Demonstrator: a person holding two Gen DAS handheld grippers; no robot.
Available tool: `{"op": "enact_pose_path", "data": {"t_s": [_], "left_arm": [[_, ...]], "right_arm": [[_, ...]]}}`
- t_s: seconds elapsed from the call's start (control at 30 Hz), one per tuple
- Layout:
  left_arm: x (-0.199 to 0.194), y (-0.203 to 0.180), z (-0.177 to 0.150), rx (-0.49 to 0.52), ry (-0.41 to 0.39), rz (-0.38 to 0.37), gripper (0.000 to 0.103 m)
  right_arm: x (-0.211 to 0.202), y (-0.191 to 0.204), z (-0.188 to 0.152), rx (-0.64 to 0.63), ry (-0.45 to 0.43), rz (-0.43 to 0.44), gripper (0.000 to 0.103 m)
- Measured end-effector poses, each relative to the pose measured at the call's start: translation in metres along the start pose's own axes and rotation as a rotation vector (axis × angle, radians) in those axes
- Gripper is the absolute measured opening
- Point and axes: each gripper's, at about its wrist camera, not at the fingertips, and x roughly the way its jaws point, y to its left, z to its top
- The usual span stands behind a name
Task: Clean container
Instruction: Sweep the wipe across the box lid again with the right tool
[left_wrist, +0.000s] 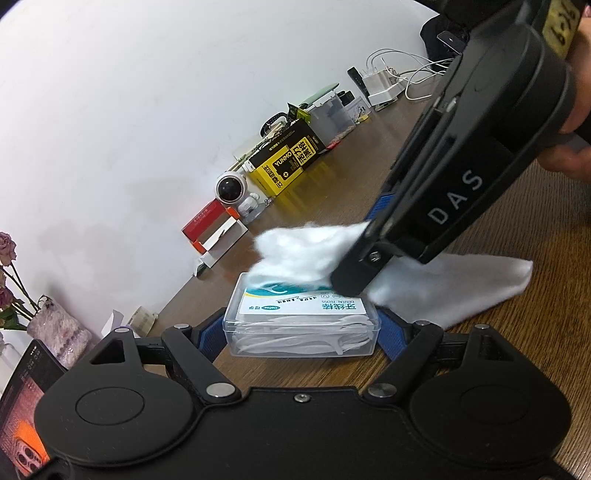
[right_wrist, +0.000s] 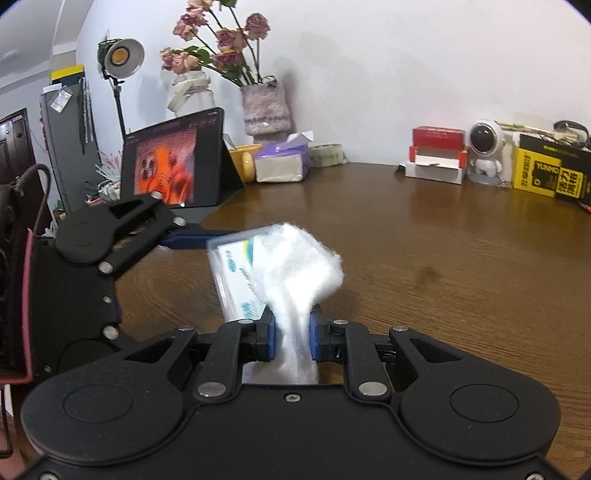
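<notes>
A clear plastic container (left_wrist: 301, 332) of dental floss picks, with a white and teal label, rests on the wooden table (left_wrist: 517, 350). My left gripper (left_wrist: 301, 330) is shut on the container, its blue pads (left_wrist: 392, 334) against both ends. My right gripper (left_wrist: 365, 240) comes down from the upper right, shut on a white fluffy cloth (left_wrist: 303, 251). The cloth lies against the container's lid, and its tail trails onto the table. In the right wrist view the cloth (right_wrist: 295, 273) bulges out of my right gripper (right_wrist: 291, 332) and covers part of the container (right_wrist: 236, 273).
Along the wall stand a yellow box (left_wrist: 286, 162), an astronaut figure (left_wrist: 236, 194), a red and white box (left_wrist: 214, 232), and chargers with cables (left_wrist: 384, 86). A tablet (right_wrist: 173, 162), a flower vase (right_wrist: 266, 110) and a tissue pack (right_wrist: 282, 162) sit at the table's left.
</notes>
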Motion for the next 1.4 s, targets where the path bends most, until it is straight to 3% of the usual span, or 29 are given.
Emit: {"op": "enact_pose_path", "data": {"t_s": [0.43, 1.03, 1.4], "left_arm": [[-0.003, -0.004, -0.001, -0.004, 0.004, -0.006, 0.081], [-0.027, -0.033, 0.007, -0.003, 0.004, -0.001, 0.081], [-0.033, -0.041, 0.004, -0.005, 0.004, -0.003, 0.081]], "right_arm": [[0.019, 0.018, 0.038, -0.072, -0.046, 0.043, 0.019], [0.004, -0.008, 0.005, 0.006, 0.021, 0.009, 0.019], [0.012, 0.01, 0.023, -0.038, -0.034, 0.094, 0.019]]}}
